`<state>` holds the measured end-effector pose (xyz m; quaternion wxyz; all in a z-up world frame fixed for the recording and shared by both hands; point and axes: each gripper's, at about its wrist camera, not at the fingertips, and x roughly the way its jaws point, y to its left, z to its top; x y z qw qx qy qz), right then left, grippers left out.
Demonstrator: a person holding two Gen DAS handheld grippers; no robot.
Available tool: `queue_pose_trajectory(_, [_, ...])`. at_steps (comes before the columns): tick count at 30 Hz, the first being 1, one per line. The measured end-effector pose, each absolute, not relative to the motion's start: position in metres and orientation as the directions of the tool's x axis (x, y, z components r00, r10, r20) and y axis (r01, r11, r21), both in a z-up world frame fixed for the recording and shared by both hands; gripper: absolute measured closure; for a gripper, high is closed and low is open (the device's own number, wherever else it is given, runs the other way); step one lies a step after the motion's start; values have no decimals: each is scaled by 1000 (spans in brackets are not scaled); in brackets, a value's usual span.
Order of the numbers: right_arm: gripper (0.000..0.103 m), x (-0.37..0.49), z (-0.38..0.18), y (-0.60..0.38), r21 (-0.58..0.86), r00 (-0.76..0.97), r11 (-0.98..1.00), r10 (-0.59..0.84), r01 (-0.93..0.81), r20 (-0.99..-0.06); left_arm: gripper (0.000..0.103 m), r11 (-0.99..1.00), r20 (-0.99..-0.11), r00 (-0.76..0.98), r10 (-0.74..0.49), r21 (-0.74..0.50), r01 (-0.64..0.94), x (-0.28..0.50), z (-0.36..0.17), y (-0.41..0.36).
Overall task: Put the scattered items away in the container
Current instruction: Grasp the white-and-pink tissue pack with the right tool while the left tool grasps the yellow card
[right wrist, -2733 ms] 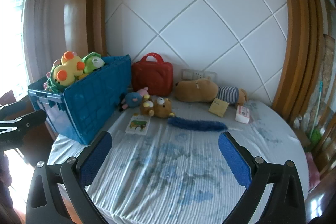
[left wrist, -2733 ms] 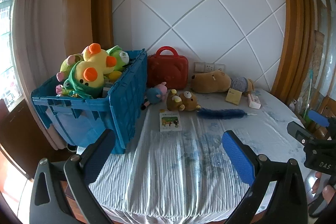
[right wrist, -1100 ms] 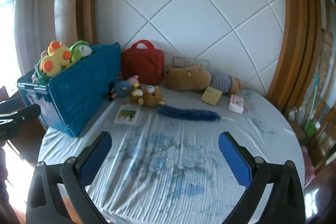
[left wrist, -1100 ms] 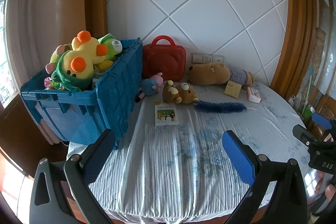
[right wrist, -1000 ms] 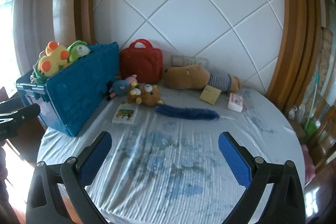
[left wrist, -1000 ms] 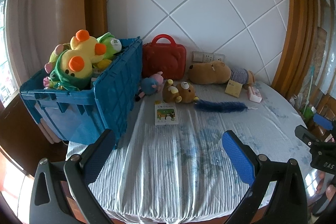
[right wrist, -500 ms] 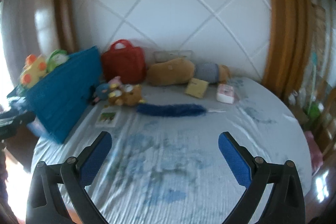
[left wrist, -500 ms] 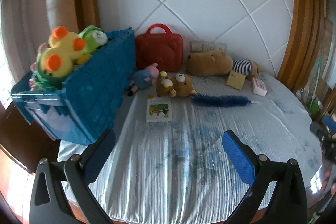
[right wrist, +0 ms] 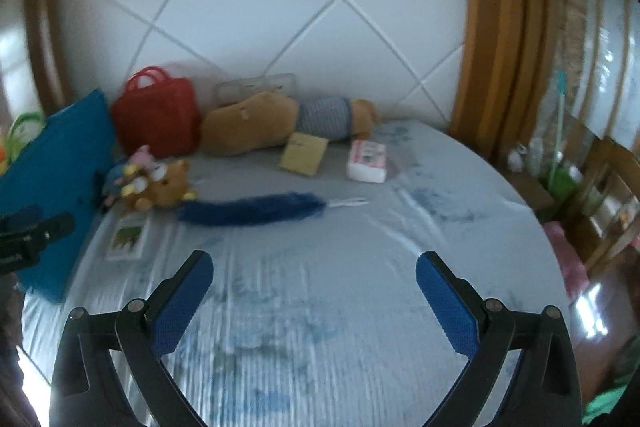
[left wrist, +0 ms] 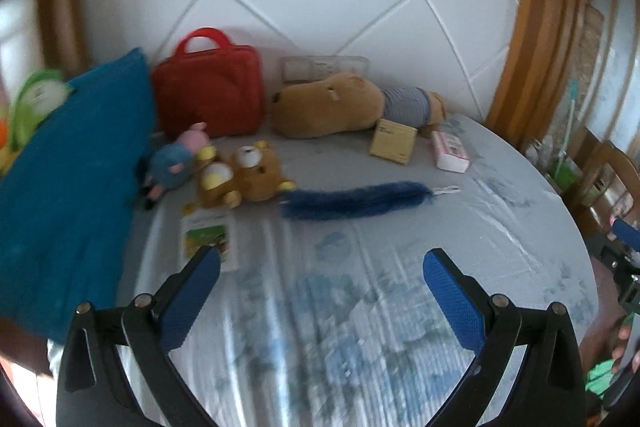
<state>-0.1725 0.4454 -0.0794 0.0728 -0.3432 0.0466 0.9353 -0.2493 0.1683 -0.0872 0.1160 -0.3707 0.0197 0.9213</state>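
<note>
Both grippers: left gripper (left wrist: 320, 291) fingers released | right gripper (right wrist: 314, 289) fingers released | blue crate (left wrist: 68, 163) left

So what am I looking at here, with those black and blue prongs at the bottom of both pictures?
There is no robot. A person holds a two-finger tool in each hand, and each tool carries a wide-angle camera looking forward along its fingers. One picture is from the left tool, the other from the right tool. Both are open and hold nothing.

Ahead is a table under a pale cloth. On it lie a blue feather duster, a small brown teddy bear, a small blue plush with a pink head, a big brown plush in a striped shirt, a picture card, a yellow booklet, a tissue pack and a red case. The blue crate at the left already holds plush toys.
</note>
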Motion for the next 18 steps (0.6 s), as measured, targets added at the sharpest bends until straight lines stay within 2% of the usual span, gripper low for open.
queue_pose_trajectory(7, [0,-231,-88,495,32,-725,-979,126,-200,-677,0,-967,-703,-682,203,-34,-254,-309,-94,233])
queue_pose_trajectory(18, [0,-408,-132,589,68,-665,-986,52,-153,-745,0,-983,-738,-663,125,-3,-183,-452,-110,349])
